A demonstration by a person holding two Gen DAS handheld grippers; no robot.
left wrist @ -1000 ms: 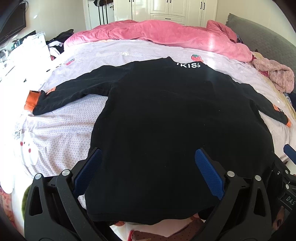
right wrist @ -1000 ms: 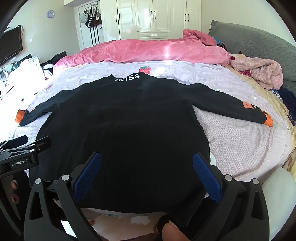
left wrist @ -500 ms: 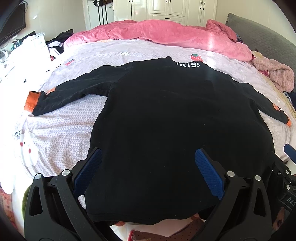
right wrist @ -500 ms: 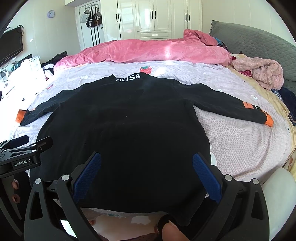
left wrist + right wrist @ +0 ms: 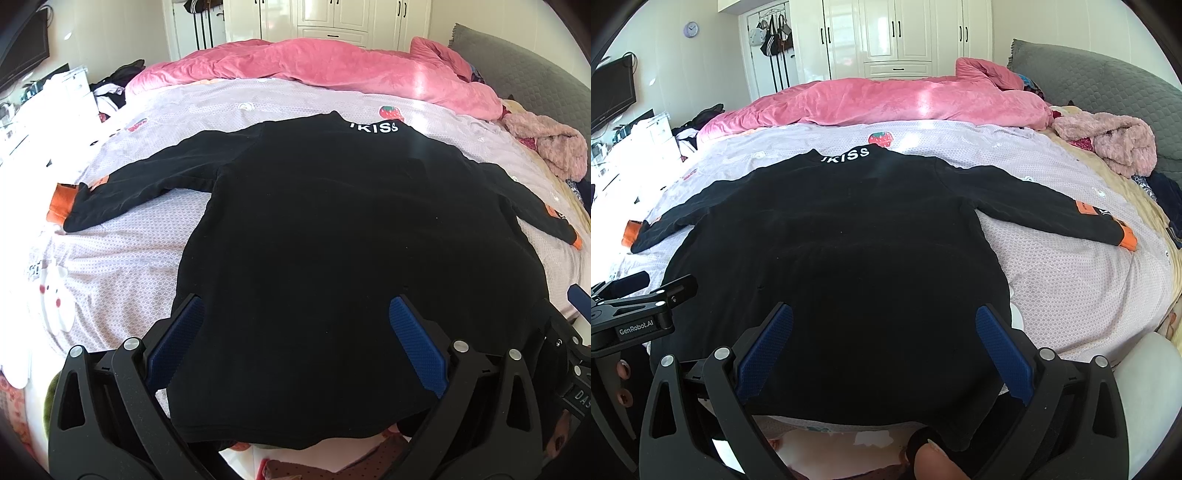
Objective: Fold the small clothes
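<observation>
Left claw (image 5: 295,336): jaws wide apart, empty, above hem.
Black top (image 5: 351,240): flat on bed (image 5: 110,266), sleeves spread.
Right claw (image 5: 884,338): equally agape, empty.
Change: none since earlier frames; folding not begun.

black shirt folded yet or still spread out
Spread out: the black shirt lies flat on the bed, both sleeves stretched sideways, no fold.
</observation>
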